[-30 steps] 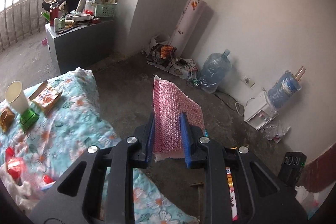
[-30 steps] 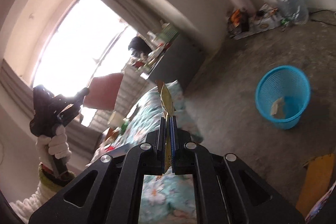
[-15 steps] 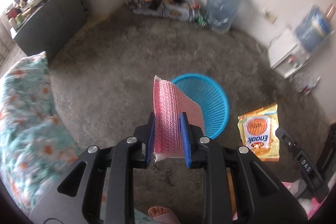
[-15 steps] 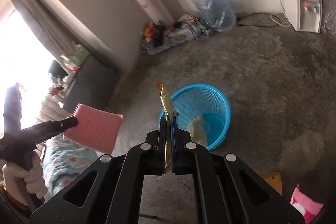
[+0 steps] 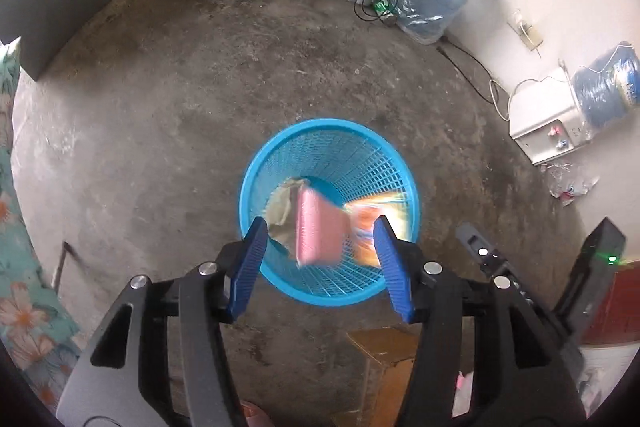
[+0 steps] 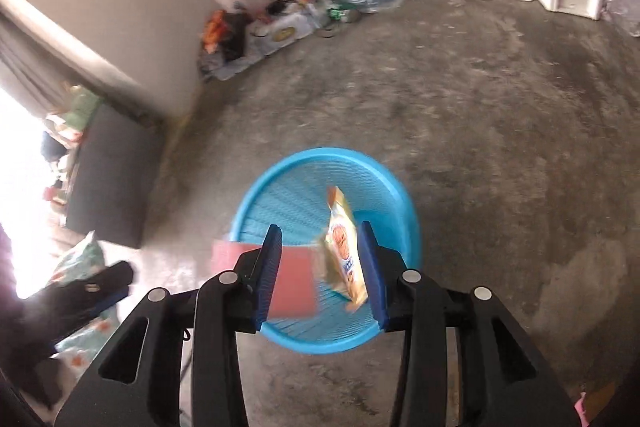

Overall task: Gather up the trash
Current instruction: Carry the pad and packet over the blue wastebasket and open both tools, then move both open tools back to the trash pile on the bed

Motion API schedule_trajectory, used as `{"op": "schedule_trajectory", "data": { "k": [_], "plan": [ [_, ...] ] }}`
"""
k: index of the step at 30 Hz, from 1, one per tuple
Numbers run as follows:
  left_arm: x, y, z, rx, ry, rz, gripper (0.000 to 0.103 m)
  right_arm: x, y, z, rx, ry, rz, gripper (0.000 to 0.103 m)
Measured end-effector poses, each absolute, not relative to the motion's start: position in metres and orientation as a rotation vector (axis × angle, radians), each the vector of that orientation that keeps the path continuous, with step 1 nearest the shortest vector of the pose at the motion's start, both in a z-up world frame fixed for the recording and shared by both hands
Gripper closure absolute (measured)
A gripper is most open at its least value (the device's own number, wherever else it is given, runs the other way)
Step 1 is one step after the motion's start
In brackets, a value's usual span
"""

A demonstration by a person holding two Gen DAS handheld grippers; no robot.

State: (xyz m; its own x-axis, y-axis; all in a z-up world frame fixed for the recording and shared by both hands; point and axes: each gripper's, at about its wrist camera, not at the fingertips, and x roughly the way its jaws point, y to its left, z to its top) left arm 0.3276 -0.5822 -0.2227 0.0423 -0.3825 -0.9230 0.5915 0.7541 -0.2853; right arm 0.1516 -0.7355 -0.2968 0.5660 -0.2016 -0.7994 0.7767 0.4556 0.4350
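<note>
Release was the step in hand: both grippers hung over the blue mesh wastebasket [image 5: 329,163] with their jaws spread wide and nothing between the pads. Ahead of the left gripper [image 5: 320,259], the pink sponge pad [image 5: 318,229] was blurred and apart from both fingers, apparently falling inside the basket's rim, with a pale crumpled wrapper [image 5: 280,215] lying deeper in the basket to its left. Between the right gripper's [image 6: 320,269] fingers, the orange snack packet [image 6: 344,247] stood nearly on edge, close to the right pad; whether it was touching that pad I could not tell. It too appeared over the basket mouth.

To do this well, I judged both grippers should be kept centred over the opening and level until each piece passed the rim, since the thin packet could flutter sideways or cling to the pad. A cardboard box [image 5: 384,359] lay on the concrete floor [image 5: 160,99] just below the left gripper, near the basket.
</note>
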Motion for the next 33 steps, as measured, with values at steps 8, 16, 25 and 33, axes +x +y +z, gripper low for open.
{"op": "schedule_trajectory", "data": {
  "k": [8,16,25,33],
  "plan": [
    [0.314,-0.558,-0.151,0.191,1.245,-0.883,0.051,0.125,-0.708,-0.269,0.844,0.689,-0.67,0.064],
    [0.286,-0.415,0.016,0.181,0.972,-1.038,0.042,0.109,-0.618,-0.144,0.593,0.496,-0.53,0.036],
    [0.252,-0.126,0.134,-0.044,0.694,-0.77,0.029,0.133,-0.475,-0.038,0.423,0.49,-0.092,0.033],
    [0.215,0.068,0.126,-0.257,0.621,-0.514,0.027,0.193,-0.332,-0.011,0.423,0.654,0.365,0.033]
  ]
}}
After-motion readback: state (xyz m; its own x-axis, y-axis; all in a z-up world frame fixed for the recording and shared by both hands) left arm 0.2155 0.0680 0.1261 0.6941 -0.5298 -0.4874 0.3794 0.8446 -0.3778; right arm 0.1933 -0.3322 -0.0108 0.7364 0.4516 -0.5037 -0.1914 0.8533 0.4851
